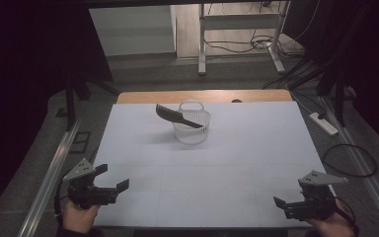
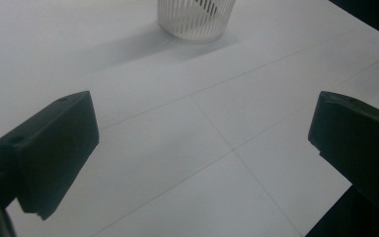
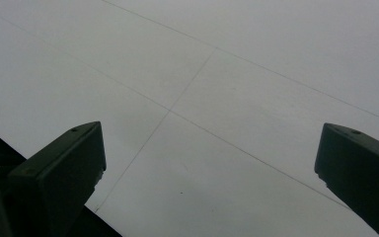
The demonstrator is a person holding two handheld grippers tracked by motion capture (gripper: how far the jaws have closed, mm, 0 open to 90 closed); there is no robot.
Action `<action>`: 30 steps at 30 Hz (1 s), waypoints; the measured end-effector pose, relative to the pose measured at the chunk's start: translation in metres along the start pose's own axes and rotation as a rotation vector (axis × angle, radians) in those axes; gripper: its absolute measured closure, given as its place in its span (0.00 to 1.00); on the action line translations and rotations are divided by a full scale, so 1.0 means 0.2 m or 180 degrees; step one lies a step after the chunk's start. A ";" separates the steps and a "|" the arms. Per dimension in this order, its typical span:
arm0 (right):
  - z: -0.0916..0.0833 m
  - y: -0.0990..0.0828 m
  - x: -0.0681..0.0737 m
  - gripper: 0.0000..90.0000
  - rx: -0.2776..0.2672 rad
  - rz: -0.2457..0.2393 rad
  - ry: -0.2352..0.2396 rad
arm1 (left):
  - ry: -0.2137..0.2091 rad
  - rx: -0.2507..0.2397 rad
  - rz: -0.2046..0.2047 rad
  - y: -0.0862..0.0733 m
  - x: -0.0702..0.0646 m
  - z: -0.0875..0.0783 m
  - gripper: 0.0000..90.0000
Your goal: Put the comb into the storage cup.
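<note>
Fingers of both grippers are held wide apart with nothing between them. The left gripper (image 1: 112, 178) is seen at the near left corner of the bench (image 1: 237, 168), and the right gripper (image 1: 288, 203) at the near right corner, each gripped by a hand at the bottom edge of the high view. Between and ahead of them a broad stretch of bare white surface is left open, crossed only by faint straight seams. The white sheet is bounded at the far side by a strip of bare wood, and metal rails run along both sides.

A small white basket (image 1: 192, 129) of thin vertical slats, round-walled with a looped handle, is set toward the far middle of the bench. A dark comb (image 1: 175, 116), long and flat, is laid tilted across its rim, one end inside and the toothed end jutting out to the left. Basket and comb lie well apart from both grippers; in the left gripper view the basket (image 2: 195, 22) is seen ahead of the black blocky fingers (image 2: 54, 148).
</note>
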State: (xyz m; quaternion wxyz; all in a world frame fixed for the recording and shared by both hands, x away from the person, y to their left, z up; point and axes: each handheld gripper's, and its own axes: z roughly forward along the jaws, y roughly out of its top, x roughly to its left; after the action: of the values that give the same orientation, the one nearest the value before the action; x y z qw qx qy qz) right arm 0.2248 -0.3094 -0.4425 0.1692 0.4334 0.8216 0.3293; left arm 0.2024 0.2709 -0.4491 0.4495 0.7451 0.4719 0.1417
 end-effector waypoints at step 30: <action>0.00 0.00 0.00 0.00 0.0012 0.0007 -0.0020 | 0.0226 0.0147 -0.0003 -0.13 -0.03 -0.11 0.00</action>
State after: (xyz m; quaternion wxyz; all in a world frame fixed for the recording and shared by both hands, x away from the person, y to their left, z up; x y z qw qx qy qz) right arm 0.2252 -0.3093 -0.4426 0.1706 0.4357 0.8212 0.3266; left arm 0.1716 0.2814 -0.4562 0.4152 0.7496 0.4910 0.1569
